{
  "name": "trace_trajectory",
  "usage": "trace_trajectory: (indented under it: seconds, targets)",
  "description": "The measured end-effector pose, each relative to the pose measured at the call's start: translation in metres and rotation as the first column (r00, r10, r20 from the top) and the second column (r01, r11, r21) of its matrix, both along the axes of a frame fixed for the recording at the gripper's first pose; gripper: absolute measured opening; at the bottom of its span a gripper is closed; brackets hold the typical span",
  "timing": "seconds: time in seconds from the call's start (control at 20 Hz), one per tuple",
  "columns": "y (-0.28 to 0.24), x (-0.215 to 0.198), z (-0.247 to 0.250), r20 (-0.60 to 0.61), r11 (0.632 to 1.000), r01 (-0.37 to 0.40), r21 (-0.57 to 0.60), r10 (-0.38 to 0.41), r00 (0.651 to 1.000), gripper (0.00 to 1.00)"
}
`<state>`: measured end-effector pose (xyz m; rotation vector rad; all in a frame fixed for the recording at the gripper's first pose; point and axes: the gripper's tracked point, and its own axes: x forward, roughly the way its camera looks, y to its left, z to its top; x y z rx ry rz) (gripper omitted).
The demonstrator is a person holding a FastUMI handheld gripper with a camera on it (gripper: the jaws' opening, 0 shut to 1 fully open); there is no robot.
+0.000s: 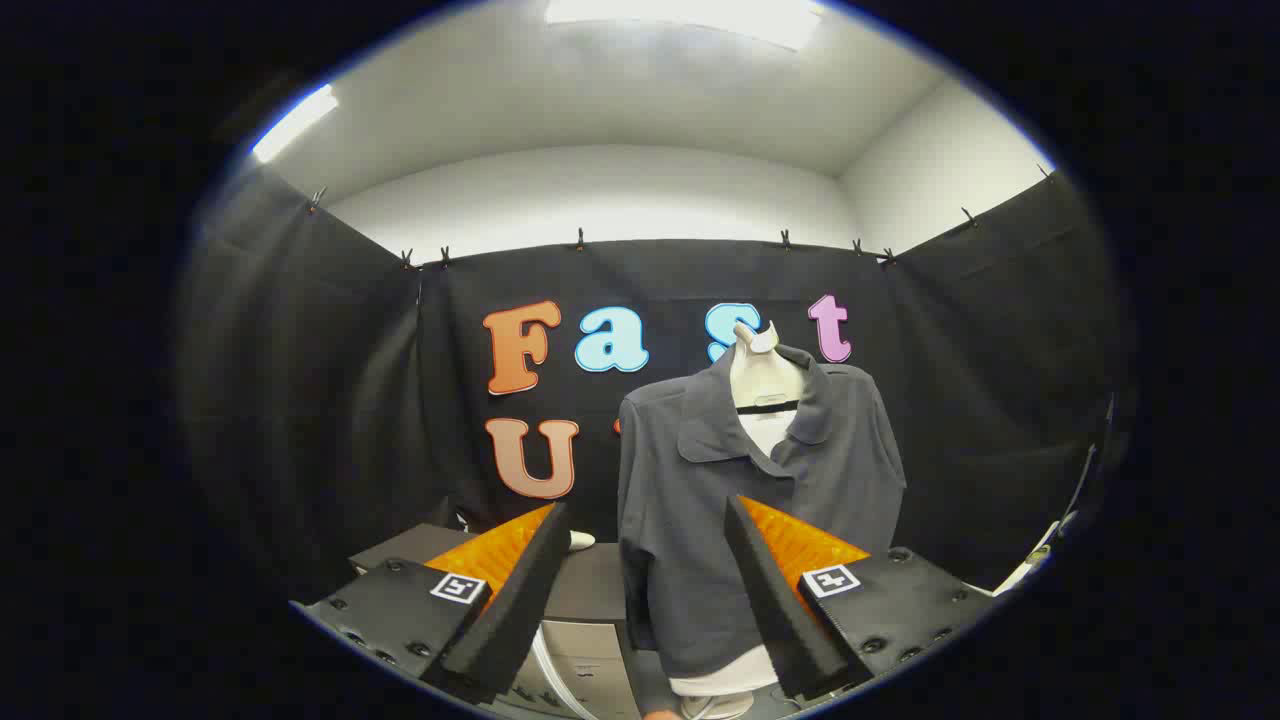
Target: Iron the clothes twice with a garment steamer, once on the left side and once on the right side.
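Two fingers wide apart, shirt in the middle

Two fingers of the tongs (640,590) stick up from the bottom of the frame. They are spread wide and hold nothing. One finger (515,600) is at lower left and the other one is at lower right.

Just right of the middle of the frame hangs a dark gray polo shirt (700,500). It sits on a pale dress form (762,375) whose neck pokes out of the open collar. A white layer peeks out under the shirt's bottom hem. The shirt is beyond the fingers, and its lower part shows in the gap between them. The fingers do not touch it.

Low in the frame, between the fingers, is a gray table (590,590) with drawer fronts below it. A small white thing (582,540) rests on it by the left finger. I cannot tell what it is.
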<state>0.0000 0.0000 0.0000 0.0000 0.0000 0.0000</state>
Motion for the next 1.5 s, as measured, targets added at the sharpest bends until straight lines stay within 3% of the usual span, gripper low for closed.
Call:
trace_trajectory:
  seconds: [0.9, 1.25, 1.5]
  targets:
    - [-0.008, 0.029, -0.03, -0.07, 0.999, 0.049, 0.009, -0.048, 0.996, 1.0]
    - [0.017, 0.043, -0.049, -0.116, 1.0, 0.016, -0.008, -0.017, 0.993, 1.0]
    - [0.06, 0.055, -0.065, -0.165, 0.999, -0.05, -0.014, 0.047, 0.985, 1.0]
